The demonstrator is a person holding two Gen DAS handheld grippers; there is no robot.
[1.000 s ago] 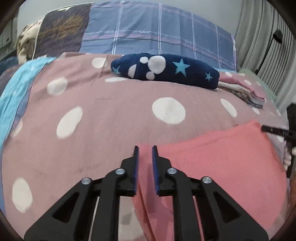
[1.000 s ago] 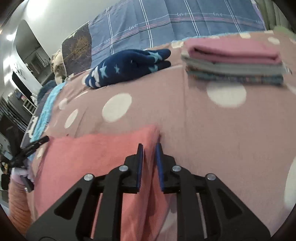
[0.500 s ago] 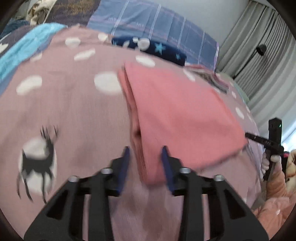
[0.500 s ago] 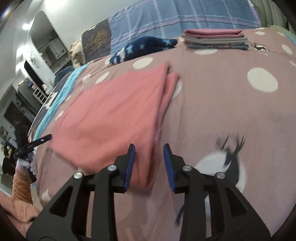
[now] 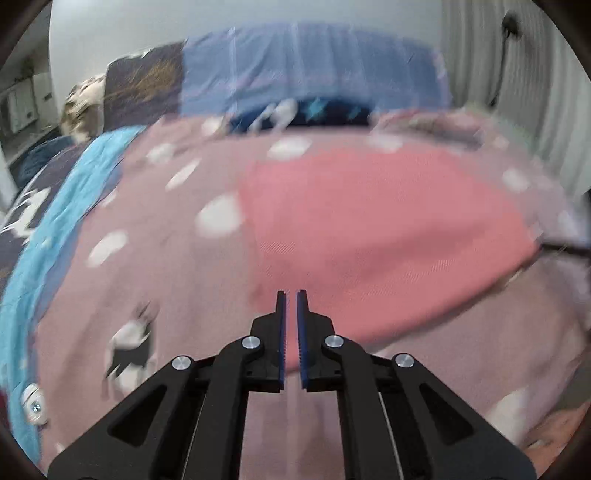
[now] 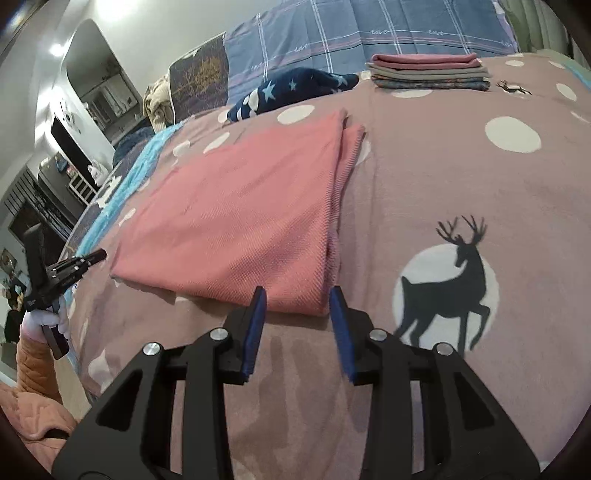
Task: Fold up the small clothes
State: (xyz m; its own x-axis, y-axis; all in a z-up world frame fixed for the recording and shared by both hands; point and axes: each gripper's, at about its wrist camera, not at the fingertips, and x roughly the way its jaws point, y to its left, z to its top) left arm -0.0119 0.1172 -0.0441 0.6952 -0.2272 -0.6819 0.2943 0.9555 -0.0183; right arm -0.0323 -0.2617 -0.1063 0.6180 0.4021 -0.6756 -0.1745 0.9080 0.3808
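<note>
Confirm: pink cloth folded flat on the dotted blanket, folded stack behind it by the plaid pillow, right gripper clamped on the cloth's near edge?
Not clamped. In the right wrist view the right gripper stands open, its fingers on either side of the pink cloth's near corner without pressing it. The rest holds: the cloth lies folded flat on the dotted blanket, and the folded stack sits behind it by the plaid pillow.

Closed left claw (image 5: 291, 295) above pink cloth (image 5: 384, 236).

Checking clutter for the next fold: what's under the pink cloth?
The pink cloth lies folded on the dotted mauve blanket; a second layer edge shows along its right side. Anything beneath is covered.
</note>
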